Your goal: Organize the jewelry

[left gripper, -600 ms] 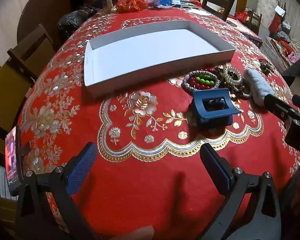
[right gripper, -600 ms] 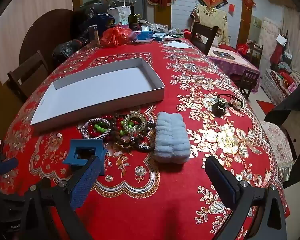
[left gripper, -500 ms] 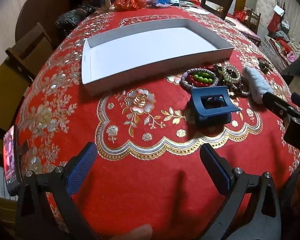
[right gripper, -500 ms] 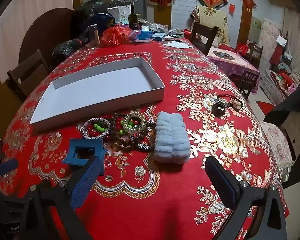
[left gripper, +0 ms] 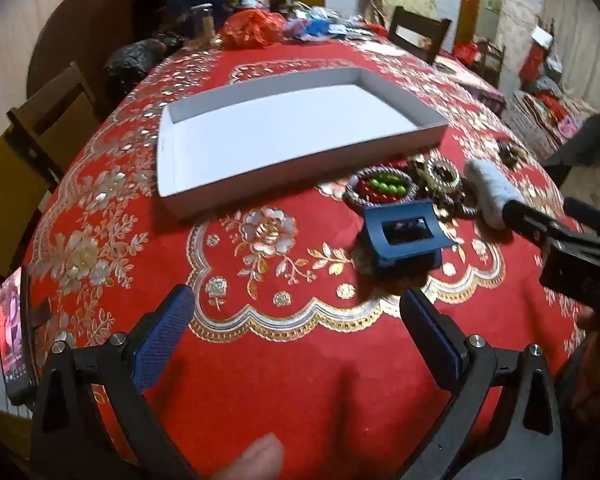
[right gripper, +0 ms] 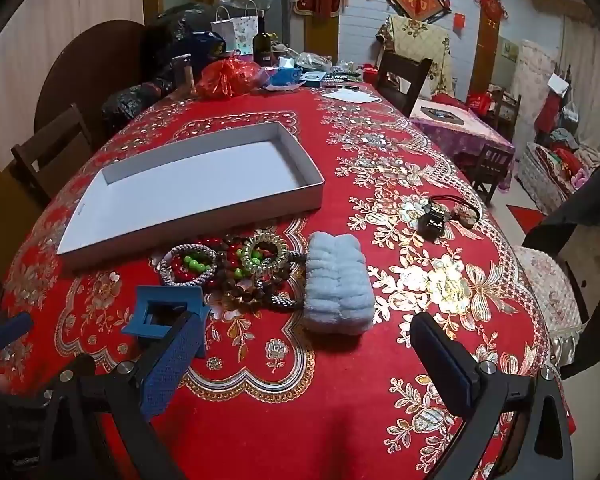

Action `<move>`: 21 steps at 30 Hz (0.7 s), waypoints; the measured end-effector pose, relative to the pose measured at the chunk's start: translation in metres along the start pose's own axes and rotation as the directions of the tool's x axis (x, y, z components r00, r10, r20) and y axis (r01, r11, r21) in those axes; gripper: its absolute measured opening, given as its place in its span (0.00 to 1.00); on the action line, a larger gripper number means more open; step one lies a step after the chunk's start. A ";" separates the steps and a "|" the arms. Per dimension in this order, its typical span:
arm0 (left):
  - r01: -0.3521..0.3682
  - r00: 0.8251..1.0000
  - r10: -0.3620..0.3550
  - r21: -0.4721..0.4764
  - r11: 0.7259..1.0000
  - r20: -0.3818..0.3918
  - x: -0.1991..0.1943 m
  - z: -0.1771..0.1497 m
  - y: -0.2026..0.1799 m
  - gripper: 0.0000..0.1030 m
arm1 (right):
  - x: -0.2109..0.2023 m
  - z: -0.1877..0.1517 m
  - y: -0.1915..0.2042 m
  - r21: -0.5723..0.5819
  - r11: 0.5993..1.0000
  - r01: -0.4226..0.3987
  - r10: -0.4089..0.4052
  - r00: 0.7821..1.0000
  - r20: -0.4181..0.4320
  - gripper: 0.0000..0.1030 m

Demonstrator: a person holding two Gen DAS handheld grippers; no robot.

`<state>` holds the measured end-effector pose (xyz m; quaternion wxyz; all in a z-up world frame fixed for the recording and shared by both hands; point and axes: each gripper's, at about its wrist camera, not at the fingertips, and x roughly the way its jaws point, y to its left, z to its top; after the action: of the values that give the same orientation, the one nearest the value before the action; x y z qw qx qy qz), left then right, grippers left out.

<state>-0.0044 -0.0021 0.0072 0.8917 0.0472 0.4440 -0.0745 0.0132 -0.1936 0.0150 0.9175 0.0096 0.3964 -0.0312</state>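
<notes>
A shallow white box (left gripper: pixel 284 136) (right gripper: pixel 196 184) lies on the red tablecloth with nothing in it. In front of it sits a heap of bead bracelets and coil hair ties (left gripper: pixel 404 184) (right gripper: pixel 236 264), a blue hair claw (left gripper: pixel 400 236) (right gripper: pixel 160 312) and a pale blue fluffy scrunchie (left gripper: pixel 492 192) (right gripper: pixel 336 284). My left gripper (left gripper: pixel 296 332) is open above bare cloth, short of the claw. My right gripper (right gripper: pixel 304 352) is open too, close in front of the scrunchie, its left finger overlapping the claw in the picture.
Bags, a bottle and small items crowd the table's far end (right gripper: pixel 240 68). A small black object with a cord (right gripper: pixel 440 216) lies to the right of the box. Wooden chairs (left gripper: pixel 52 120) stand along the left side. A phone (left gripper: pixel 16 336) sits at the left edge.
Both views have tilted up a little, so the box and jewelry sit lower in the pictures. Nothing on the table has moved and both grippers stay open.
</notes>
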 end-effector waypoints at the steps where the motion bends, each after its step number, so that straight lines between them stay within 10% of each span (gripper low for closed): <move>1: -0.005 1.000 0.005 0.010 1.000 -0.008 0.000 0.000 -0.001 1.00 | 0.000 0.000 -0.001 0.002 1.000 0.007 -0.007 1.000 -0.002 1.00; 21: 0.064 0.998 -0.064 0.042 0.997 0.006 -0.002 -0.010 -0.017 1.00 | 0.000 0.001 -0.008 0.045 0.999 0.001 -0.001 1.000 0.002 1.00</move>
<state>-0.0162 -0.0171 0.0030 0.8892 0.0512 0.4405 -0.1124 0.0135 -0.2015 0.0162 0.9175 0.0300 0.3944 -0.0404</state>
